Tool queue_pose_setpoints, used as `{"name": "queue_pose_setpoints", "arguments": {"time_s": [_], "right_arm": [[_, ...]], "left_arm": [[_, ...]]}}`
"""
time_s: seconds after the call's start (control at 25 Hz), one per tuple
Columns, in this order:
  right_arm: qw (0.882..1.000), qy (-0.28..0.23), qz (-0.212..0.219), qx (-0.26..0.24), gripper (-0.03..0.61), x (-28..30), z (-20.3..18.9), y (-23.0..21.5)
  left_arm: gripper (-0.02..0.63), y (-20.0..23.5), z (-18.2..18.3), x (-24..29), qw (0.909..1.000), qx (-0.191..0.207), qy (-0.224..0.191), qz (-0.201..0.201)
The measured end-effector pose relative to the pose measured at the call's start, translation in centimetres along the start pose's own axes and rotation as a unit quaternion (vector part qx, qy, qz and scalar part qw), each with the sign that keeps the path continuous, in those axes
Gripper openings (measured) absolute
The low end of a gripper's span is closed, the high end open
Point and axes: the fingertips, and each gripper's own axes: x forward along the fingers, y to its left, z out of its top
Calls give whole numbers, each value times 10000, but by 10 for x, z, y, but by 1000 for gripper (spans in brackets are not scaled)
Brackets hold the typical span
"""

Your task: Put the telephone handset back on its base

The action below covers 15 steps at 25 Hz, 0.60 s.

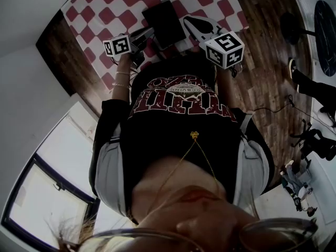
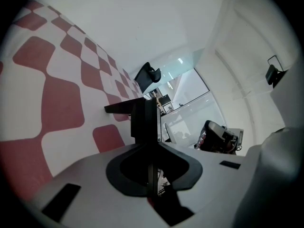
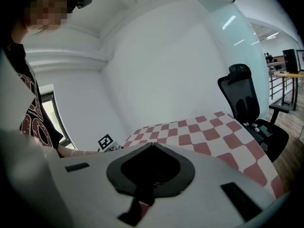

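The black telephone base (image 1: 164,21) stands on the red-and-white checked table (image 1: 107,7). My left gripper (image 1: 135,42) is just left of the base. In the left gripper view a black upright piece, seemingly the handset (image 2: 142,120), sits in my left gripper (image 2: 151,148). The jaws are drawn in against it, and the checked cloth runs close alongside. My right gripper (image 1: 195,25) reaches in at the base's right side. In the right gripper view the right gripper (image 3: 152,146) has its jaws together with nothing between them.
A black office chair (image 3: 247,99) stands past the table's far end. The wooden floor (image 1: 262,62) lies right of the table, and white walls enclose the table's left side. My torso in a dark printed shirt (image 1: 178,96) is right against the table's near edge.
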Motion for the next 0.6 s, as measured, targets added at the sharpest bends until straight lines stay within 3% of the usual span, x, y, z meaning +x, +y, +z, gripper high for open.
{"name": "queue_pose_setpoints", "arguments": {"time_s": [0.6], "right_arm": [[10000, -19, 5, 16, 20, 0, 1, 0]], "left_arm": [[77, 10, -1, 1, 9999, -58, -28, 101]]}}
